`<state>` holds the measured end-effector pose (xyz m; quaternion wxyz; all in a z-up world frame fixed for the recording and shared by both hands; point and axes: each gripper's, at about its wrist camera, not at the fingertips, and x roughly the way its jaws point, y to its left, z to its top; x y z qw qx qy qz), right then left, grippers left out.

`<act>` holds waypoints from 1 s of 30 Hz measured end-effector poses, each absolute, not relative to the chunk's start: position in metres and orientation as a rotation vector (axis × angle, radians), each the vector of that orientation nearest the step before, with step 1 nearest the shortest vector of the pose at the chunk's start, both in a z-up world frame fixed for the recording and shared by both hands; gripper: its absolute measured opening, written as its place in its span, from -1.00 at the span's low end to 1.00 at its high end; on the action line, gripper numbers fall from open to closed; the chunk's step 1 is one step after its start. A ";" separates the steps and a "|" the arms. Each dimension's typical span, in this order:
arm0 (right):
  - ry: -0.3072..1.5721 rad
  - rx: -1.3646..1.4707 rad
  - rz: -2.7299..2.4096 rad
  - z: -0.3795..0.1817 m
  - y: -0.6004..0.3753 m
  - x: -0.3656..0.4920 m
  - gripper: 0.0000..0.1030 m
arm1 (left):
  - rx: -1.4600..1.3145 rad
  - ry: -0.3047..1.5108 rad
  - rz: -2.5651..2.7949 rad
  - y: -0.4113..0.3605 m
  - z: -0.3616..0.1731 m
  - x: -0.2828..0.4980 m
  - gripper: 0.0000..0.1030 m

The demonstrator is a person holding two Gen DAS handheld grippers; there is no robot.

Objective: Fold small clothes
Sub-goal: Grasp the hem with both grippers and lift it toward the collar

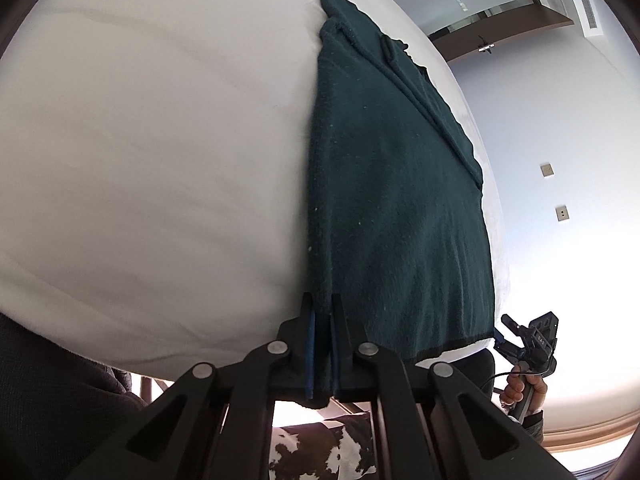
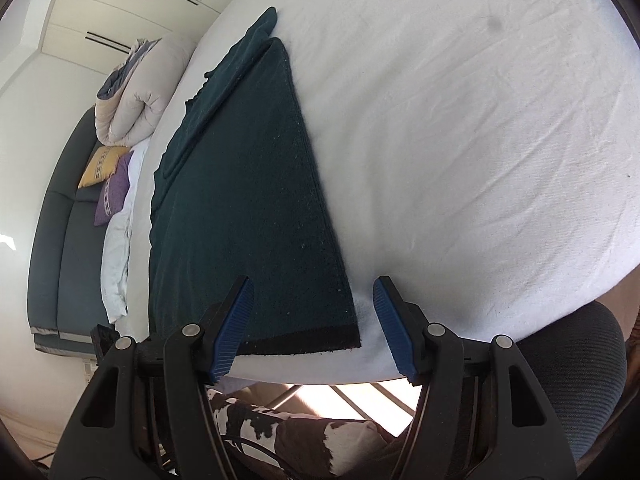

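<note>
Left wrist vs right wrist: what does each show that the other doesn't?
Left wrist only: left gripper shut on the green cloth's near corner, and the right gripper in a hand.
Right wrist only: right gripper open, jaws straddling the cloth's other near corner, not pinching; sofa with cushions, rolled duvet.
Both: cloth on the white sheet.

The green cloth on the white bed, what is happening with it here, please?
A person is folding a dark green garment laid flat on a white bed, with a handheld gripper in each hand. The left gripper is shut on the garment's near corner at the bed's edge. The right gripper is open, its blue pads on either side of the other near corner, not yet pressing it. The far end of the garment already lies folded over.
</note>
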<state>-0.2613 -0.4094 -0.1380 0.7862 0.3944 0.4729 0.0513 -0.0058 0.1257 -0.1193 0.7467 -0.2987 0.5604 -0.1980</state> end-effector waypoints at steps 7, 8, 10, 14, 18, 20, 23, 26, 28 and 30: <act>1.058 0.878 0.134 -0.144 -0.406 -0.260 -0.68 | -0.664 1.207 -0.430 0.131 -0.114 -0.009 -0.89; 1.051 0.886 0.138 -0.143 -0.406 -0.261 -0.71 | -0.670 1.202 -0.433 0.132 -0.113 -0.009 -0.89; 1.027 0.901 0.147 -0.140 -0.407 -0.264 -0.83 | -0.682 1.189 -0.442 0.135 -0.110 -0.010 -0.89; 0.947 0.939 0.186 -0.126 -0.413 -0.269 -0.85 | -0.748 1.137 -0.493 0.138 -0.099 -0.012 -0.90; 0.877 0.978 0.233 -0.110 -0.417 -0.267 -0.86 | -0.846 1.067 -0.544 0.144 -0.082 -0.010 -0.90; 0.853 0.992 0.265 -0.102 -0.415 -0.263 -0.86 | -0.881 1.038 -0.562 0.146 -0.074 -0.007 -0.90; 0.833 1.009 0.302 -0.092 -0.412 -0.253 -0.86 | -0.933 0.998 -0.593 0.149 -0.062 0.002 -0.90; 0.807 1.029 0.337 -0.081 -0.410 -0.239 -0.86 | -0.983 0.964 -0.614 0.149 -0.052 0.017 -0.90; 0.790 1.039 0.353 -0.072 -0.411 -0.225 -0.86 | -1.009 0.946 -0.619 0.151 -0.047 0.028 -0.90; 0.776 1.044 0.363 -0.064 -0.411 -0.209 -0.86 | -1.032 0.928 -0.616 0.153 -0.043 0.042 -0.90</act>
